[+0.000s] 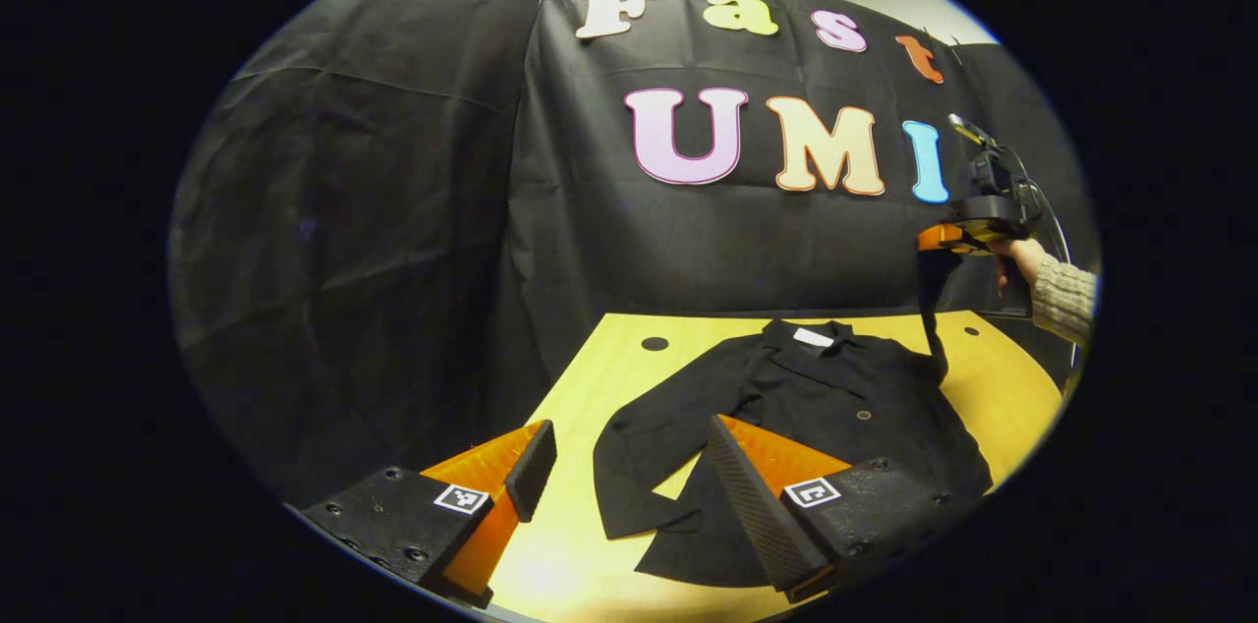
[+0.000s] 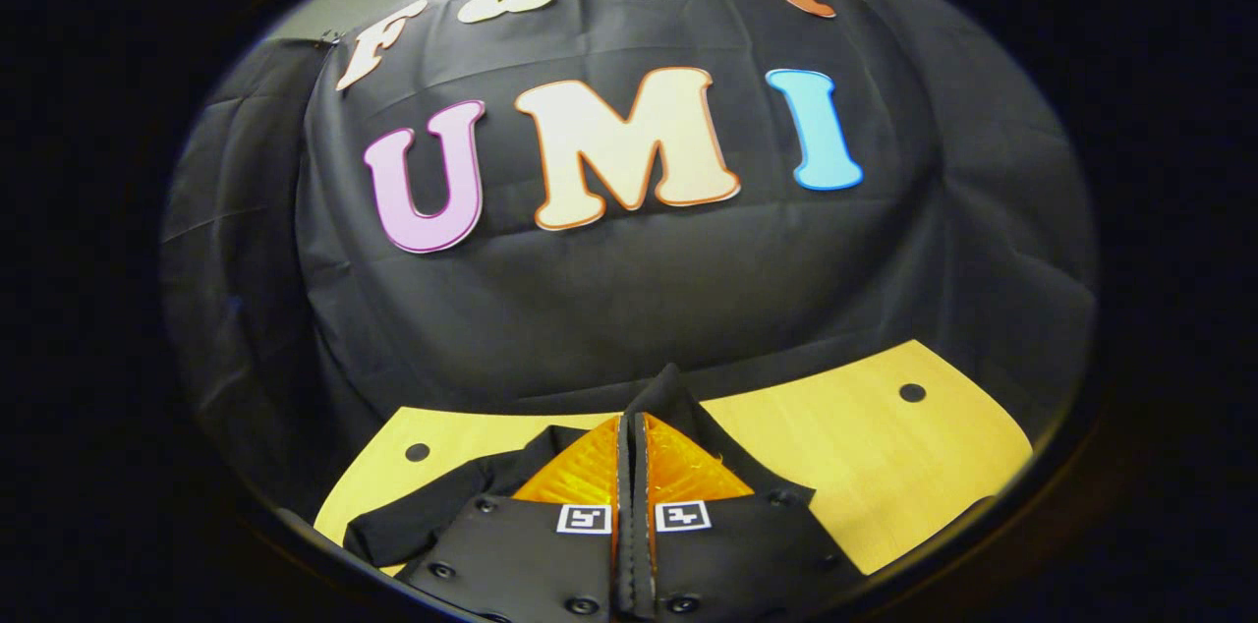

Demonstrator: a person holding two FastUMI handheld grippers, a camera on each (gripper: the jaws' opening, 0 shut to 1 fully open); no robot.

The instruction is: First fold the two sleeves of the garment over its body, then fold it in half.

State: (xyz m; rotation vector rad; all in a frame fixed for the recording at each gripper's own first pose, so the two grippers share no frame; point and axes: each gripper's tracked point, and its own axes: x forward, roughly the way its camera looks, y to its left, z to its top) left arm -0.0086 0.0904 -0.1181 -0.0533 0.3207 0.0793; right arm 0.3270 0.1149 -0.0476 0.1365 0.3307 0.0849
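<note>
A black jacket (image 1: 816,397) lies face up on the yellow table (image 1: 609,377), collar toward the wall. Its left-hand sleeve (image 1: 629,466) rests bent on the table. My left gripper (image 1: 629,431) hovers open near the table's front, its fingers either side of that sleeve's cuff area, above the cloth. Far right, my right gripper (image 1: 943,238) holds the other sleeve (image 1: 934,309) lifted well above the table, the cloth hanging taut from it. In the right gripper view the right gripper (image 2: 634,422) is shut on that black sleeve (image 2: 678,397), with jacket cloth (image 2: 442,505) below.
A person's hand (image 1: 1022,259) in a knit cuff (image 1: 1066,299) holds the right gripper. The table has small dark holes (image 1: 655,344) (image 2: 912,393) near its back corners. The black cloth wall stands close behind the table. Bare tabletop (image 2: 865,446) lies right of the jacket.
</note>
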